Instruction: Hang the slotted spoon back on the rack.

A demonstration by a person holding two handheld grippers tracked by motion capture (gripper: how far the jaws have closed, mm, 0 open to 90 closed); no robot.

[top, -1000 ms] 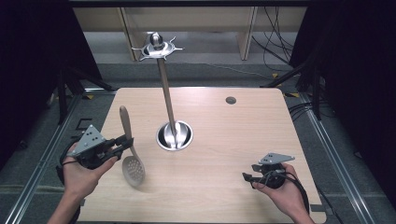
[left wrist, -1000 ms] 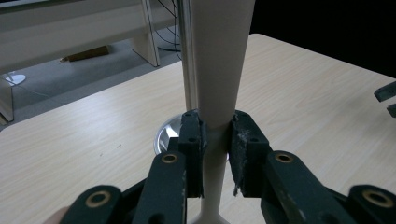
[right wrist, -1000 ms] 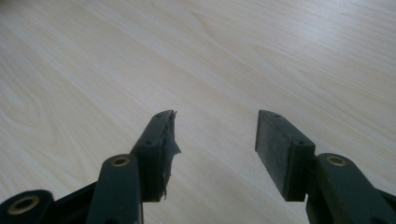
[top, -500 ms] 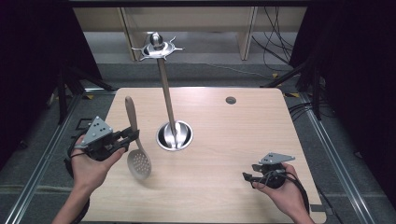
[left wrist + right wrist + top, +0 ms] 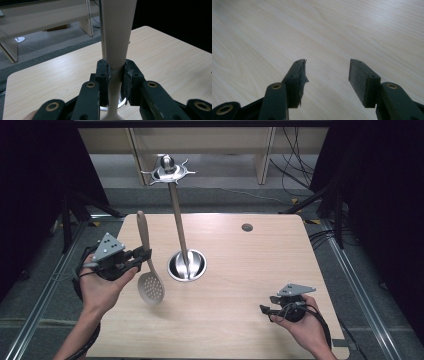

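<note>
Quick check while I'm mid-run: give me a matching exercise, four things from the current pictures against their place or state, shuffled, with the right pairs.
Things:
1. left gripper
2. right gripper
3. slotted spoon
4. utensil stand

States or places:
A. stands upright near the table's middle, round metal base
B. open, over bare wood
C. held off the table, perforated head down
D. shut on a pale handle

Pairs: 1-D, 2-B, 3-C, 4-A

The left gripper (image 5: pixel 141 256) clamped a slotted spoon (image 5: pixel 148 265) upright beside the metal stand (image 5: pixel 181 235); the right gripper (image 5: pixel 266 310) rested low on the table (image 5: pixel 240 270).
</note>
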